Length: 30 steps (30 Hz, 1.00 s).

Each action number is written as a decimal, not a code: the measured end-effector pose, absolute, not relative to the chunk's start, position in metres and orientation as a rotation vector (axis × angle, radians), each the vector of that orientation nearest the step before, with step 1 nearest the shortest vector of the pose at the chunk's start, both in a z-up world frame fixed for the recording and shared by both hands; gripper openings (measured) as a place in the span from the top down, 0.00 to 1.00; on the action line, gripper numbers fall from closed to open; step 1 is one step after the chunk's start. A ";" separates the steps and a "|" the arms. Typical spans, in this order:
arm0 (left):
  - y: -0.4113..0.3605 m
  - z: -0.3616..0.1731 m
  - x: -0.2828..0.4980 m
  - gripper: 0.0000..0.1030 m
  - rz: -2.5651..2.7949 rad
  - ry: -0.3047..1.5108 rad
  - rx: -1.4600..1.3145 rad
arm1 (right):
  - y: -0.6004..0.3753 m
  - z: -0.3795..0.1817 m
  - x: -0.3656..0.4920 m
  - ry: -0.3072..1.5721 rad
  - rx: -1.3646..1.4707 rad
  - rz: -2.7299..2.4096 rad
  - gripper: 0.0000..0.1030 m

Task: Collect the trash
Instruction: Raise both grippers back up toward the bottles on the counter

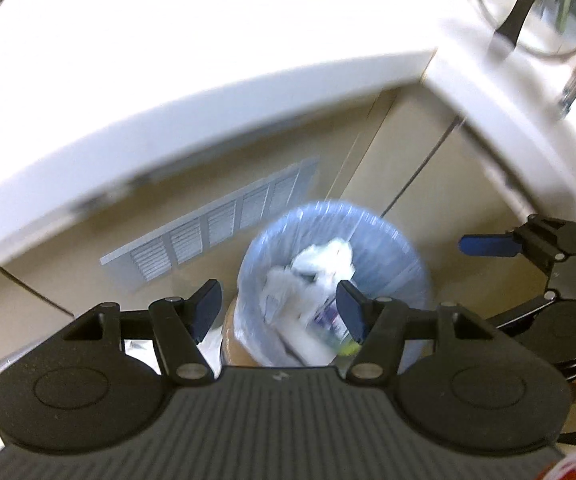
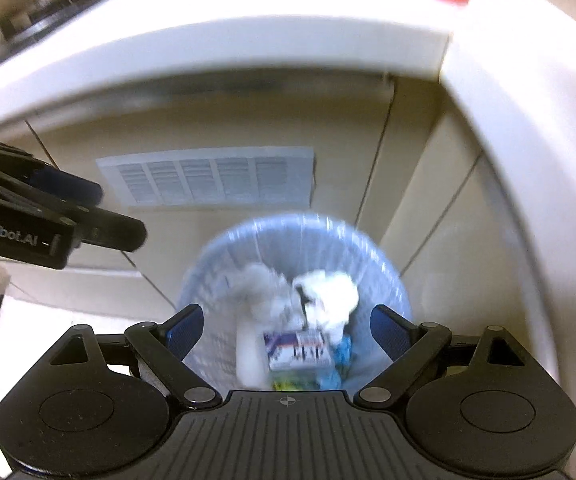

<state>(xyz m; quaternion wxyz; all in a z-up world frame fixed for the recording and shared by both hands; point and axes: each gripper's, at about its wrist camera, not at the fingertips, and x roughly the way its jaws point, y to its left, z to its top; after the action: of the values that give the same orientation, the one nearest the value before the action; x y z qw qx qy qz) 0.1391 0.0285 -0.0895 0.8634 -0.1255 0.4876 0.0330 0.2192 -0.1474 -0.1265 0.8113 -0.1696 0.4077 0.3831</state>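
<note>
Right wrist: full trash bin (image 2: 223,280) below

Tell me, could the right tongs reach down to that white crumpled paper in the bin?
Probably yes. The right tongs are open and empty above the blue-lined bin, and the crumpled paper lies on top of the trash with nothing covering it.
</note>
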 end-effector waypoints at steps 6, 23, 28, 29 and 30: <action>0.035 -0.041 0.130 0.42 0.067 0.900 -0.278 | -0.152 -0.073 0.209 0.709 -0.306 0.868 0.13; 0.088 0.025 0.172 0.42 0.102 0.684 -0.270 | -0.152 0.009 0.263 0.526 -0.101 0.715 0.13; 0.093 0.027 0.198 0.41 0.148 0.657 -0.302 | -0.143 0.012 0.296 0.506 -0.133 0.736 0.13; 0.093 0.026 0.203 0.41 0.164 0.656 -0.308 | -0.139 0.013 0.307 0.505 -0.146 0.747 0.13; 0.093 0.026 0.209 0.41 0.178 0.658 -0.318 | -0.136 0.013 0.314 0.506 -0.153 0.760 0.13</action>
<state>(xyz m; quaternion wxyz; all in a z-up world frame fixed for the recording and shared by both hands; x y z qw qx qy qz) 0.2086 0.0931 0.0262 0.9301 -0.1551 0.3213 0.0870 0.3141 -0.1361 0.0134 0.8947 -0.0738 0.2438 0.3668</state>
